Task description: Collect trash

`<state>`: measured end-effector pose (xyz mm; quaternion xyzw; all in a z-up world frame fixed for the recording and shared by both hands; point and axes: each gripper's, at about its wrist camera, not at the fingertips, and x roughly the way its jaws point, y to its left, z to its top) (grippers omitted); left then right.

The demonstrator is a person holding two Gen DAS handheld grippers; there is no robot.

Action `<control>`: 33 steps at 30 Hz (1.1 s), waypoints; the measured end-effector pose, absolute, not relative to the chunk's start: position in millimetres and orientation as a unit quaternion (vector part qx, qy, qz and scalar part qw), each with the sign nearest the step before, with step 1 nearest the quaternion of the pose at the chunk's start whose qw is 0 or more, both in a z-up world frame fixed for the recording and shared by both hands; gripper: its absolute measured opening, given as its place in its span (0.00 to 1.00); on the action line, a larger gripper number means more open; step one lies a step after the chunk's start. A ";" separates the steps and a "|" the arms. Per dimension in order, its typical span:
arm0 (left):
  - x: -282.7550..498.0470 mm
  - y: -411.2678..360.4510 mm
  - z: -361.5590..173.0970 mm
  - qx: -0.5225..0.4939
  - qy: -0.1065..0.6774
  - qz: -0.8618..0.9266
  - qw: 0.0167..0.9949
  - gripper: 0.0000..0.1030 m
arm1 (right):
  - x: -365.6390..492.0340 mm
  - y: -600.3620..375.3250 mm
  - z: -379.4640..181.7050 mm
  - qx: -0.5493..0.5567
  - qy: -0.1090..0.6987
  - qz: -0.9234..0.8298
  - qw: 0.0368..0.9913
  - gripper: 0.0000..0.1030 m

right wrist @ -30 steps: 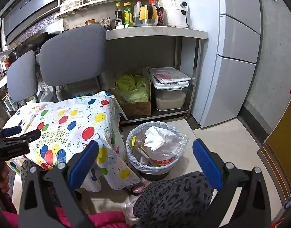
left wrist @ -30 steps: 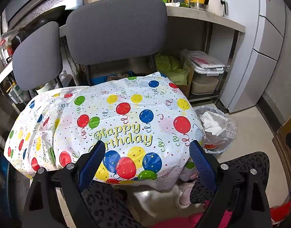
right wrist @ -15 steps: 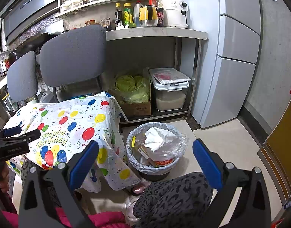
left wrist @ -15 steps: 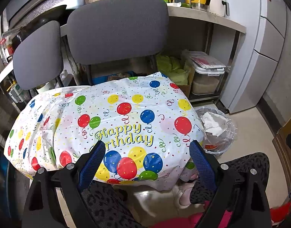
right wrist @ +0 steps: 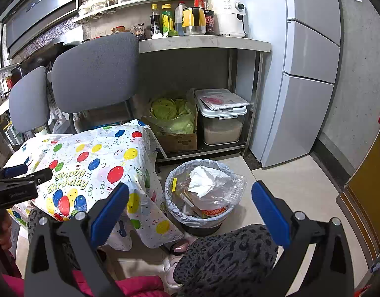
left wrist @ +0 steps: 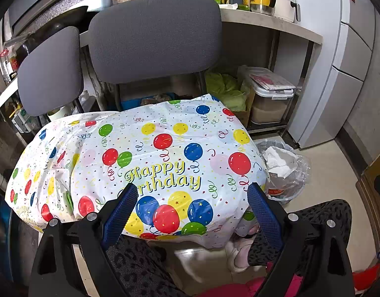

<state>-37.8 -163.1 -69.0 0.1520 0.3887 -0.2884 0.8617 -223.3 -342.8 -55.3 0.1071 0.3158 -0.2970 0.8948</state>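
Note:
A lined trash bin [right wrist: 180, 212] stands on the floor right of a small table, holding white tissue [right wrist: 201, 179], clear plastic wrap and a cup; it also shows in the left wrist view [left wrist: 286, 170]. The table carries a "Happy Birthday" balloon cloth [left wrist: 145, 163], also seen in the right wrist view [right wrist: 91, 163]; no loose trash shows on it. My left gripper [left wrist: 192, 193] is open and empty over the cloth's near edge. My right gripper [right wrist: 190, 193] is open and empty, above and in front of the bin. The left gripper also shows at the left of the right wrist view [right wrist: 24, 173].
Two grey chairs [left wrist: 152, 37] stand behind the table. A counter shelf [right wrist: 204, 42] holds bottles and an appliance; below it sit a cardboard box of cabbage [right wrist: 175, 121] and a lidded rice container [right wrist: 222, 116]. A fridge [right wrist: 309, 61] stands right. The person's knees [right wrist: 227, 252] are below.

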 end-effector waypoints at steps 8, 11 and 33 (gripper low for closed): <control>-37.1 -161.0 -68.9 0.151 0.390 -0.287 0.862 0.87 | -223.5 -342.9 -55.3 0.107 0.316 -0.296 0.895 0.94; -36.2 -160.2 -68.8 0.149 0.390 -0.286 0.862 0.87 | -223.4 -342.8 -55.4 0.107 0.316 -0.297 0.895 0.94; -36.2 -158.8 -70.0 0.148 0.390 -0.284 0.864 0.87 | -223.8 -342.5 -56.0 0.107 0.316 -0.297 0.895 0.94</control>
